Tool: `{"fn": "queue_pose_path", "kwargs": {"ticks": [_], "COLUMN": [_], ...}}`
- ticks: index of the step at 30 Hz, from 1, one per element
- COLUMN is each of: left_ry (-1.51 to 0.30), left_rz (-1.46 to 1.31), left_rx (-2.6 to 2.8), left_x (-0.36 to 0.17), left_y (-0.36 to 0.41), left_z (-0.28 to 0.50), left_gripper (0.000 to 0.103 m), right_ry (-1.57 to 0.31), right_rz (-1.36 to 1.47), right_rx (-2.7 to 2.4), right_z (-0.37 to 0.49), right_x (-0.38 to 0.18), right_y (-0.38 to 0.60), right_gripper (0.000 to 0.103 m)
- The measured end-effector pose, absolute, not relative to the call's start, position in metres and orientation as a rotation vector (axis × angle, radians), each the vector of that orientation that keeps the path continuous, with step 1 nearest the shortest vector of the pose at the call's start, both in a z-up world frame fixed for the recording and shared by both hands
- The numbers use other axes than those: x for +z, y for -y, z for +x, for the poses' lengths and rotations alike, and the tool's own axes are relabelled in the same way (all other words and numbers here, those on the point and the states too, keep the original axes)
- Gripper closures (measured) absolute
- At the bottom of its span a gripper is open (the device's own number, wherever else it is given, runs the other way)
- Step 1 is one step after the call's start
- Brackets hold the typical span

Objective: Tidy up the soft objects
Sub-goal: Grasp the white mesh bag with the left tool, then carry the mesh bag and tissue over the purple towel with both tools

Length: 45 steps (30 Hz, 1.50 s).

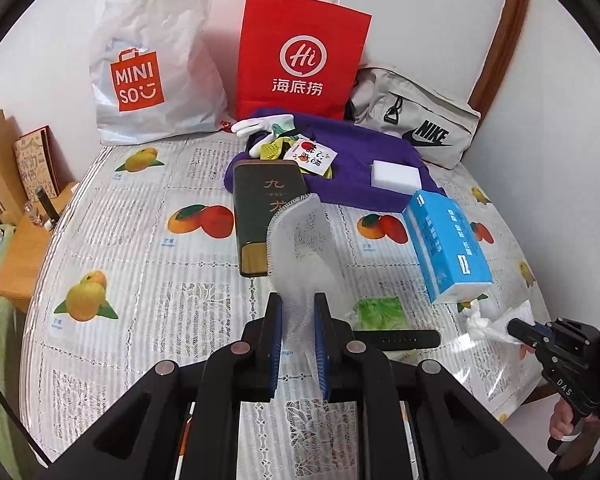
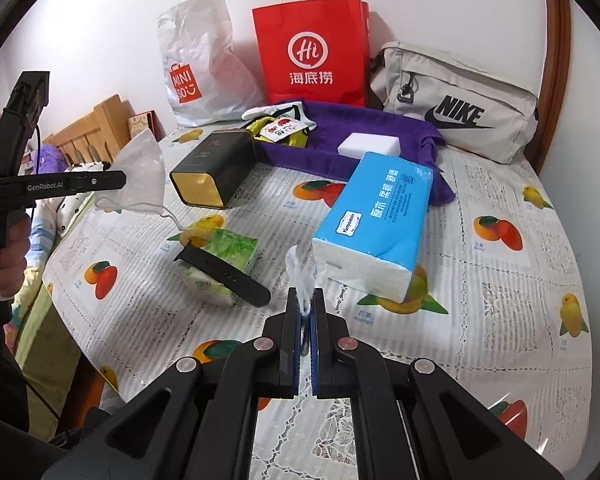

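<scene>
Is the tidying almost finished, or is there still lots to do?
Not nearly. Nothing looks sorted yet. In hand: the left gripper holds a white face mask, and the right gripper pinches a tissue from the blue pack. Left: purple cloth, white sponge, gloves.

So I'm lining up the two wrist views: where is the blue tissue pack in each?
Left wrist: tissue pack at centre right, below the white sponge.
Right wrist: tissue pack just right of centre, above the right tongs, which pinch a tissue pulled from it.
Shared landmark: the red bag against the back wall in both.
</scene>
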<state>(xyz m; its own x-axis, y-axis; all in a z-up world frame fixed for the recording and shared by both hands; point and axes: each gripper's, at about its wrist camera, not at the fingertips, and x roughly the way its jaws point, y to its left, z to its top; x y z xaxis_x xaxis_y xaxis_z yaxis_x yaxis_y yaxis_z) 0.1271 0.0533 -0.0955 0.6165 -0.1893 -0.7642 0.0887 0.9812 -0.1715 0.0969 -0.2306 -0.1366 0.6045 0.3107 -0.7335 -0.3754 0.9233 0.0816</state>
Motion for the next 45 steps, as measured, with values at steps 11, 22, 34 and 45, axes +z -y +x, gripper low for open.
{"fn": "queue_pose_path", "kwargs": {"ticks": [11,22,34,45], "left_ry": [-0.88,-0.861,-0.847,-0.839], "left_rz": [-0.157,-0.17,-0.175,-0.189], "left_rx": [-0.158,-0.166,-0.145,-0.112], "left_x": [-0.088,-0.075,-0.06,-0.049], "left_y": [-0.061,-0.062,-0.064,-0.079], "left_z": [0.141,0.162,0.195,0.24], "left_gripper": [0.089,0.089,0.089,0.089], "right_ry": [-0.822,-0.773,-0.729,-0.648], "right_rz": [-0.085,-0.085,-0.083,-0.102], "right_rx": [0.416,0.417,0.376,0.332], "right_z": [0.106,0.118,0.157,0.215], "right_x": [-0.125,-0.101,-0.077,-0.049], "right_y": [0.225,0.229,0.24,0.239], "right_gripper": [0.099,0.099,0.099,0.099]}}
